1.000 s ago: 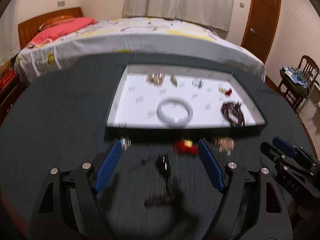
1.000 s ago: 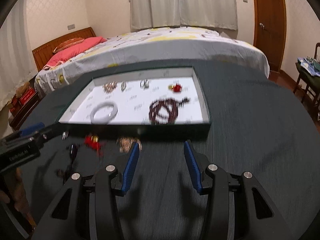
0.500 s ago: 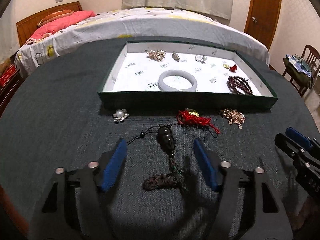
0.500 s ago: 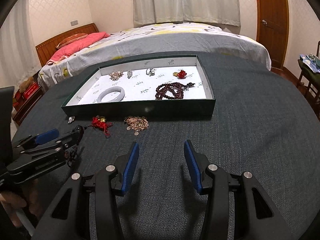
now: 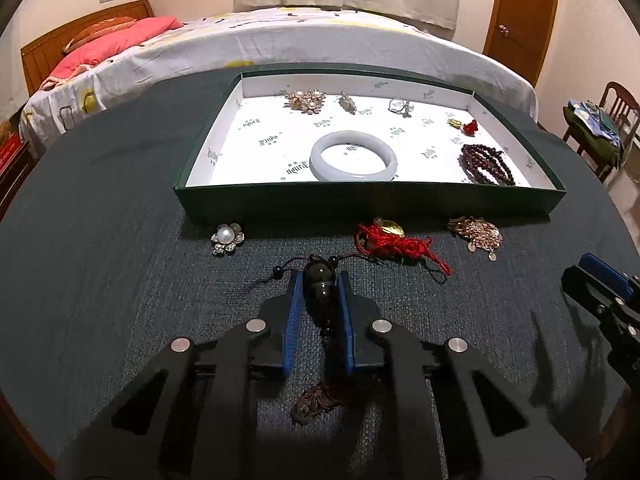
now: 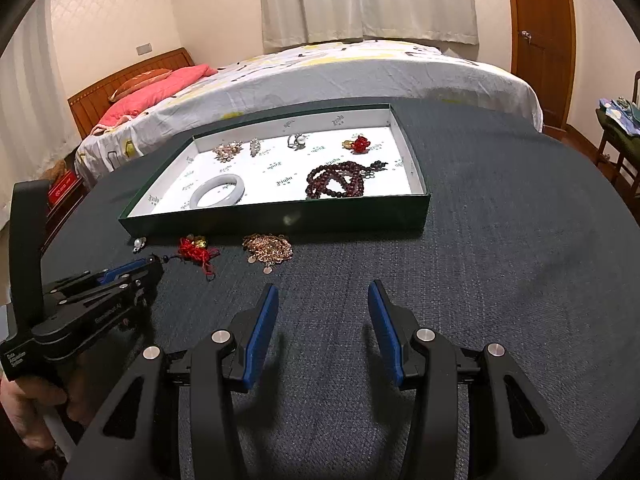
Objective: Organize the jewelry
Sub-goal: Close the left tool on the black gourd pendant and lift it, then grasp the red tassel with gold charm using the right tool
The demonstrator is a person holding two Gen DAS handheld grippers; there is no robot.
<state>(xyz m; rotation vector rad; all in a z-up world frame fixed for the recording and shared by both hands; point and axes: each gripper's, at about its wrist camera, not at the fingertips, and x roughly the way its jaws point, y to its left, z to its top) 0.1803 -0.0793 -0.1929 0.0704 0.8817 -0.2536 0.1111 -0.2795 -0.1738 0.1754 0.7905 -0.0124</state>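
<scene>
On the bench [image 5: 100, 280], just in front of the green tray [image 5: 360, 200], a dark pendant [image 5: 320, 284] sits clamped between the blue fingers [image 5: 294, 308] of the left gripper [image 5: 319, 280], its cord trailing back beneath them. Nearby lie a red tassel [image 5: 396, 244] and a pearl brooch [image 5: 227, 237]. Well apart, the right gripper [image 6: 323, 300] hovers with fingers spread wide, grasping nothing.

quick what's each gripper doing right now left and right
Left gripper: jaws closed on the dark pendant.
Right gripper: jaws open, holding nothing.
</scene>
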